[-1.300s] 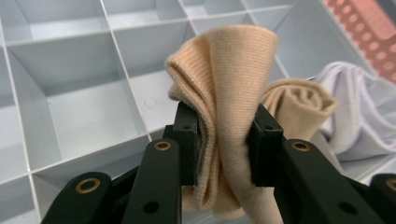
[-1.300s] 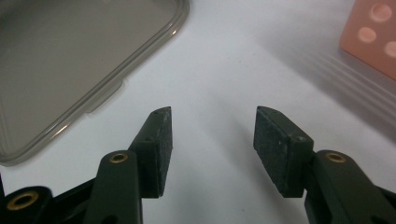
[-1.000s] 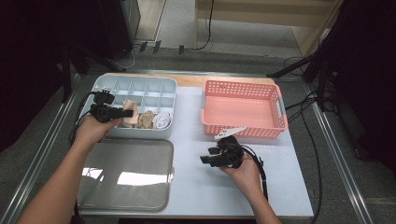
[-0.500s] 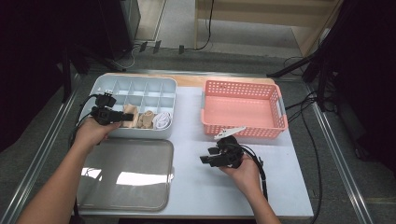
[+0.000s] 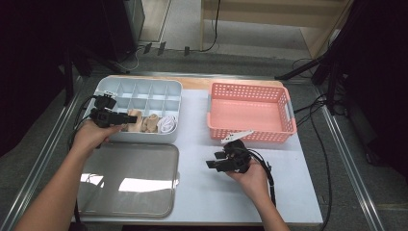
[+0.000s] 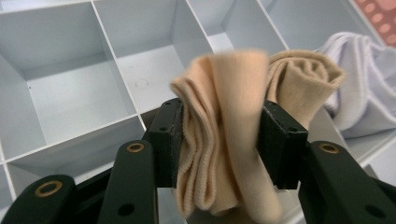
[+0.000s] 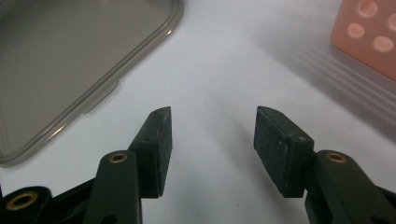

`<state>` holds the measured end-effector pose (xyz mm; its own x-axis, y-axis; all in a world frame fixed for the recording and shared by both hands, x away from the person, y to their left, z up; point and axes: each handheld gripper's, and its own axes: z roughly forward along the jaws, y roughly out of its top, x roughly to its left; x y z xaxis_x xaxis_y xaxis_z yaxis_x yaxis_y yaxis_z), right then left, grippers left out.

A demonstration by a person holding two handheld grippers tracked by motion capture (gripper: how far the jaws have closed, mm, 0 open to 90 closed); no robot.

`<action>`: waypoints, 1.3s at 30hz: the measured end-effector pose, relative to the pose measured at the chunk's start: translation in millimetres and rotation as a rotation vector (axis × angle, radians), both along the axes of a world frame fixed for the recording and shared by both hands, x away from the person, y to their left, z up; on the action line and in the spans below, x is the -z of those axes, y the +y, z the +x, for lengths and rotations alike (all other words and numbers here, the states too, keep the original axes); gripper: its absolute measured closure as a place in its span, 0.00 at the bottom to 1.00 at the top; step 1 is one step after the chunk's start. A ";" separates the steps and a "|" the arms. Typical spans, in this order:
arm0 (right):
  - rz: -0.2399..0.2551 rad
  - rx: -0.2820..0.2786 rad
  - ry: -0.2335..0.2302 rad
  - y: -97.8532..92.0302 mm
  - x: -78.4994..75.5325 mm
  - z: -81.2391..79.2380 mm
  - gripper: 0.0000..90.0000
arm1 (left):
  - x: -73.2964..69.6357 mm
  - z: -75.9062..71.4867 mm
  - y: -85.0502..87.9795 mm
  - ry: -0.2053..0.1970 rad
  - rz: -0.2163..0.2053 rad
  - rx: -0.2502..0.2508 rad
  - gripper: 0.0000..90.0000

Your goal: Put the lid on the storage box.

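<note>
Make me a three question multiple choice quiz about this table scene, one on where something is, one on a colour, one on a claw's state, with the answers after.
1. Where does the clear lid lie?
A. In the basket
B. On the table, in front of the divided box
C. On top of the divided box

2. What colour is the basket?
A. Pink
B. Green
C. Black

3. What is the left claw doing?
A. Open over nothing
B. Shut on a beige rolled cloth
C. Shut on the lid

Answers: 1 B, the high view shows it flat on the table near the person. 2 A, its holed walls are pink. 3 B, the cloth is pinched between its jaws, while the right claw is open.
</note>
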<state>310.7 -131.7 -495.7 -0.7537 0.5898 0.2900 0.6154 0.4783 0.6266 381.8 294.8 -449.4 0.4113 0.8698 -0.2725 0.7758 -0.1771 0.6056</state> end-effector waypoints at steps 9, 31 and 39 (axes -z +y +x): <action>-0.001 0.000 0.001 0.6 0.3 0.1 0.54 | -21.1 1.5 1.0 -0.029 -0.004 -0.007 0.59; -0.011 -0.007 0.006 3.4 2.2 -0.1 0.53 | -0.8 16.1 -10.6 0.035 0.053 -0.025 0.94; -0.012 -0.008 0.005 3.8 2.3 -0.2 0.53 | 16.0 15.6 -9.4 0.080 0.059 -0.020 0.94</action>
<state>310.5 -128.0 -498.0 -0.7569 0.5870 0.2872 0.6148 0.4905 0.6176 397.4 285.5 -465.5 0.3723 0.8934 -0.2516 0.8250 -0.1944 0.5306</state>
